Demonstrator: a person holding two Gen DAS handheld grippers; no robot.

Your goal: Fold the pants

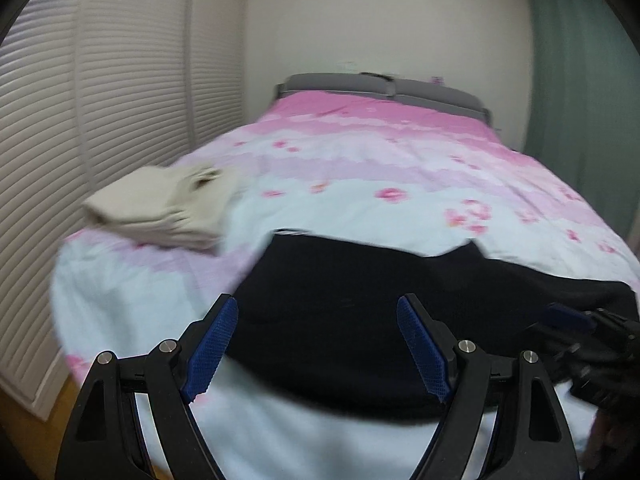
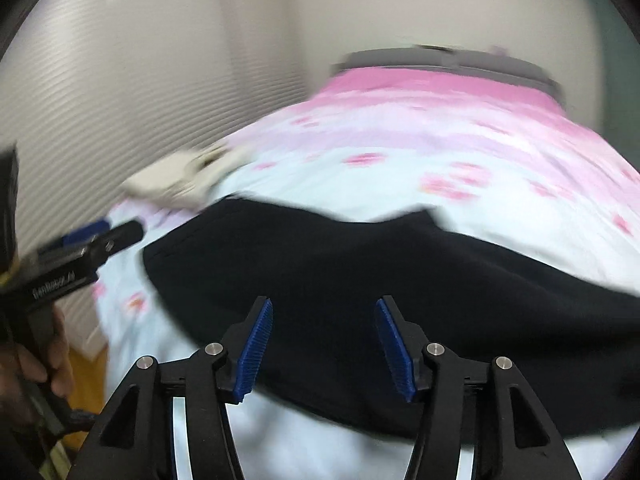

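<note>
The black pants point(image 1: 360, 312) lie spread across the near end of the bed point(image 1: 360, 160), dark against the pink-and-white flowered cover, with what looks like a notched far edge. The left claw point(image 1: 316, 344) hangs over their near left part, jaws wide apart and nothing between them. The right claw point(image 2: 324, 344) sits over the middle of the cloth, jaws apart too, gripping nothing. Both views are smeared with blur, so fine detail is hard to call.

Off to the left, near the bed's corner, a folded pile of cream cloth point(image 1: 160, 208) rests well apart from the pants. In the right view a hand point(image 2: 36, 364) shows at the left edge, holding the other tool.

So the job looks to be at a re-grip: the pants are flat but not yet a tidy bundle. To do this step well, each claw should drop onto an edge, not the middle of the fabric, pinching all layers at once. Take matching points on either side so the fold comes over square. Lift only enough to clear the cover; drag too low and the bedding bunches with it. Keep the two claws level and lay the cloth edge to edge.
</note>
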